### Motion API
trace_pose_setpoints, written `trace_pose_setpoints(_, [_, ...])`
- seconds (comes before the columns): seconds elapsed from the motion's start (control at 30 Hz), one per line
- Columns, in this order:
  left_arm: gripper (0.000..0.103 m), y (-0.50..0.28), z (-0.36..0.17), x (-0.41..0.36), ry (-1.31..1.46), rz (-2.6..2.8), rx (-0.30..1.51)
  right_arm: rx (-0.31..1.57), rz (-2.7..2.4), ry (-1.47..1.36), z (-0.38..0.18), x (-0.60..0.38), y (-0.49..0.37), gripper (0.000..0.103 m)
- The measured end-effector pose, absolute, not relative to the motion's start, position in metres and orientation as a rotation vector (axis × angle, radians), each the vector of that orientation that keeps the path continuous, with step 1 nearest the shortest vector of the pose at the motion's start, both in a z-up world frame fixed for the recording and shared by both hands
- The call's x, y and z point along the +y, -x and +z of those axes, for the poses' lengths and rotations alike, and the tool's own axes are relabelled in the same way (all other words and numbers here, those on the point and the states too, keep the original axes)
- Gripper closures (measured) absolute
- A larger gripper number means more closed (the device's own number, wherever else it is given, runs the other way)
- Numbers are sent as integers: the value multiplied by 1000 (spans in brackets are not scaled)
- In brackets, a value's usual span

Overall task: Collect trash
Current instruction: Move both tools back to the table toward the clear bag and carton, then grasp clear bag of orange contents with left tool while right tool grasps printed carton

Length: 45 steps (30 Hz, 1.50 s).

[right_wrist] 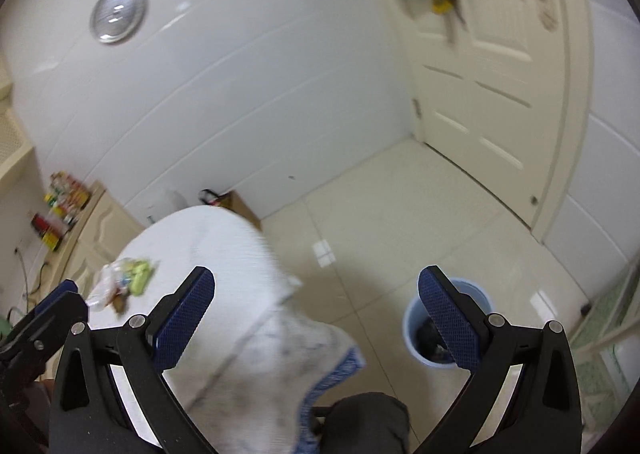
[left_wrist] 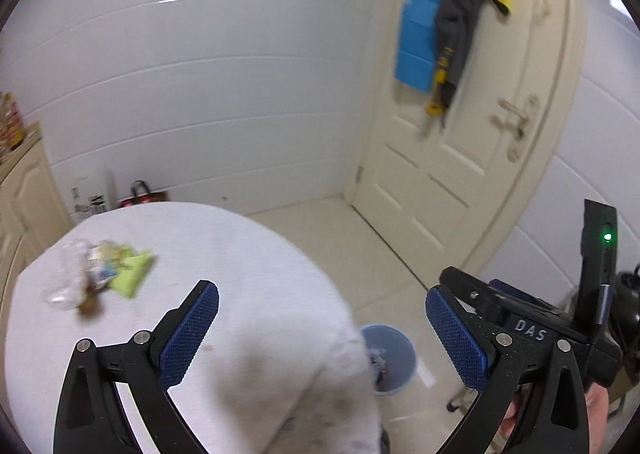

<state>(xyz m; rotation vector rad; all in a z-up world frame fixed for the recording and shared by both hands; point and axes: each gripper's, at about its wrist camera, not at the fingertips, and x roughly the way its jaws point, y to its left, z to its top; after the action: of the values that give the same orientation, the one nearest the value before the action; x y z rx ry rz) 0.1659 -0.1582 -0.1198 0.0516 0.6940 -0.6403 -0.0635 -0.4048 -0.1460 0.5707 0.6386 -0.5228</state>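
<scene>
A small heap of trash (left_wrist: 94, 278) lies on the white-clothed table (left_wrist: 240, 250): crumpled clear plastic, a green wrapper and a brown scrap. In the right wrist view the same heap (right_wrist: 126, 280) sits at the table's (right_wrist: 216, 238) left side. My left gripper (left_wrist: 320, 294) hangs open and empty above the table's right part, to the right of the heap. My right gripper (right_wrist: 316, 276) is open too, holding nothing, over the table's edge and the floor. A blue trash bin (left_wrist: 400, 350) stands on the floor right of the table, with dark litter inside; its rim (right_wrist: 406, 320) shows behind my right finger.
A cream door (left_wrist: 460, 158) with blue, grey and yellow cloths (left_wrist: 452, 26) hung on it stands at the back right. A cabinet (right_wrist: 96, 222) with jars flanks the table on the left. Bags (left_wrist: 140, 194) sit by the wall. A person's knee (right_wrist: 368, 418) is near the cloth's hanging corner.
</scene>
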Motion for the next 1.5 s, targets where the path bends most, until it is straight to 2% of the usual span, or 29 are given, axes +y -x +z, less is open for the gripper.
trace_pose_setpoints(0.4, [1,-113,-95,-20,54,-439,582,614,-352,-391,-105,-305,-8,0])
trace_pose_setpoints(0.77, [1,-88,-113,46,112,-264,583,621,-253,-254,-94,-242,-53,0])
trace_pose_setpoints(1.07, [1,-146,-126,43,117,-190,654,682,-214,-166,-112,-214,-95,0])
trace_pose_setpoints(1.5, [1,-337,-205,-10,90,-170,904,794,-189,-186,-164,-228,-160,0])
